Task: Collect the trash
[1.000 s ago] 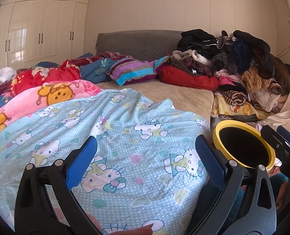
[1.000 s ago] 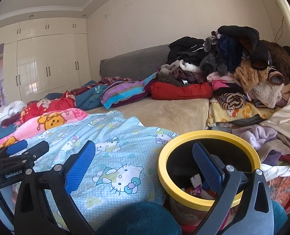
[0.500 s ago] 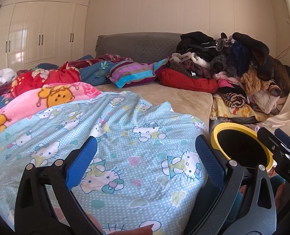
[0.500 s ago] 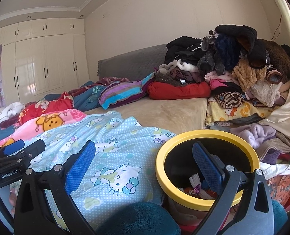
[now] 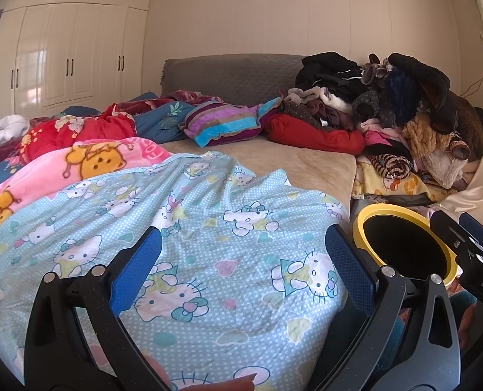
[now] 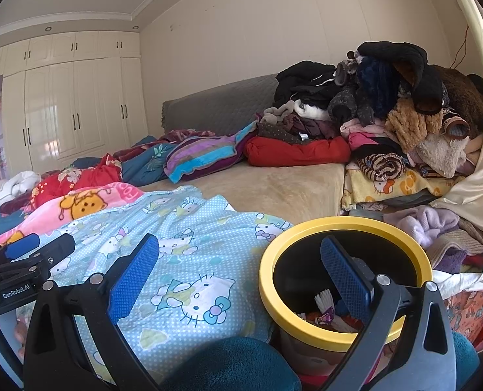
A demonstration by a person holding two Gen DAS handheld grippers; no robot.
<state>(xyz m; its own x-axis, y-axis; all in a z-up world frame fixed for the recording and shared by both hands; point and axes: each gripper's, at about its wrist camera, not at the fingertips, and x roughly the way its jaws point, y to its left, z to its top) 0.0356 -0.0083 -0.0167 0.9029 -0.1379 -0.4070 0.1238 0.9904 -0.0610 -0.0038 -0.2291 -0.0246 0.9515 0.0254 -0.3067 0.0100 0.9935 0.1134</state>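
Note:
A yellow-rimmed black trash bin [image 6: 342,224] stands at the bed's right side, with wrappers [image 6: 323,312] inside; it also shows in the left wrist view [image 5: 404,210]. My right gripper [image 6: 241,270] is open and empty, its right finger [image 6: 345,277] in front of the bin mouth. My left gripper [image 5: 241,264] is open and empty, held over the light blue cartoon-cat blanket [image 5: 208,215]. No loose trash shows on the bed. The left gripper's body appears at the left edge of the right wrist view [image 6: 22,260].
A tan mattress [image 5: 274,159] lies beyond the blanket. A tall heap of clothes [image 5: 388,97] sits at the right. Pink and red blankets [image 5: 78,156] and a striped pillow [image 5: 221,120] lie at the left and back. White wardrobes [image 5: 62,55] stand far left.
Both cameras have drifted slightly, so the bed and bin sit a little lower in view. Both grippers stay open and empty.

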